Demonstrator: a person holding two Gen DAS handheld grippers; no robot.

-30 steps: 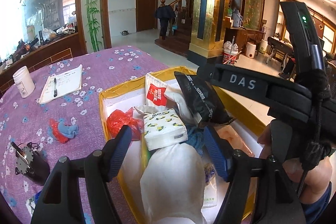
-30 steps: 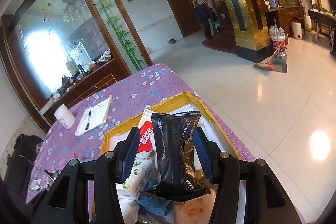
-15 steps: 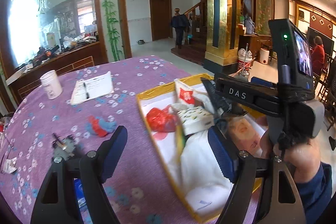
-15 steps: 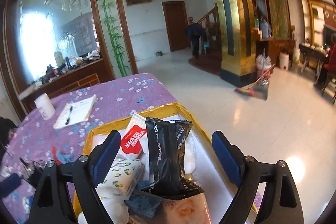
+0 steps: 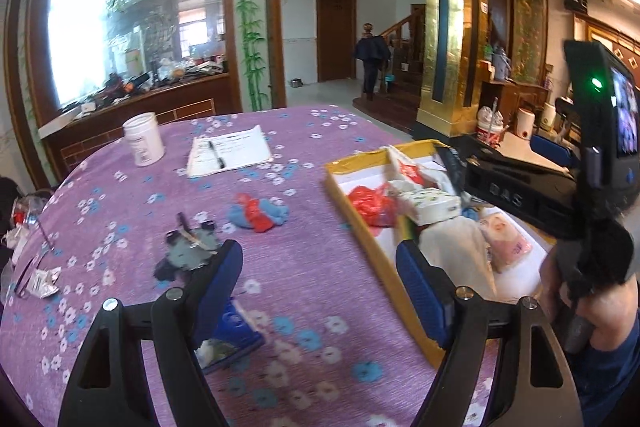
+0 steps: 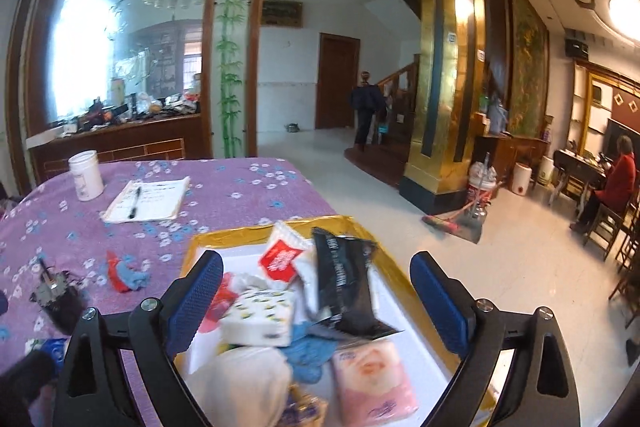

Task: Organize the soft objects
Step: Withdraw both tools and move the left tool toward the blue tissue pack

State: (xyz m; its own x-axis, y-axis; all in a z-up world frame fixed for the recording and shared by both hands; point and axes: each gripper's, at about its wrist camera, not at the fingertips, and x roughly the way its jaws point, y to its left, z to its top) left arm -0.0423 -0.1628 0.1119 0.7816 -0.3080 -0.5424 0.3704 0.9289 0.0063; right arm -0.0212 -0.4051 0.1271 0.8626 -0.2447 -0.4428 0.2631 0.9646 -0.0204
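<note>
Round table under a purple cloth [image 5: 320, 267] w/ small white and blue flowers. On it, far side: a white jar [image 5: 143, 139] and a notepad [image 5: 230, 150] w/ a pen lying across it. Nearer, a red-and-blue soft lump [image 5: 258, 213] sits alone on the cloth, well apart from the gold-rimmed tray [image 6: 224, 235] at the table's right edge. Tray is piled w/ soft stuff: black packet [image 6: 344, 287] propped upright, red-and-white tissue pack [image 6: 282, 255], flowered tissue pack [image 6: 260, 315], pink pack [image 6: 372, 379], a white cloth bundle.

Right gripper [image 6: 316, 307] hangs over the tray, jaws spread wide (just been opening), the black packet between them but untouched. Left gripper [image 5: 318, 291] is over bare cloth, left of the tray, jaws apart, nothing in them.

Room: pale glossy floor, gold pillar [image 6: 444, 87], bamboo-painted post, wooden stairs, brown door. One person walks near the stairs; another in red sits at far right.
</note>
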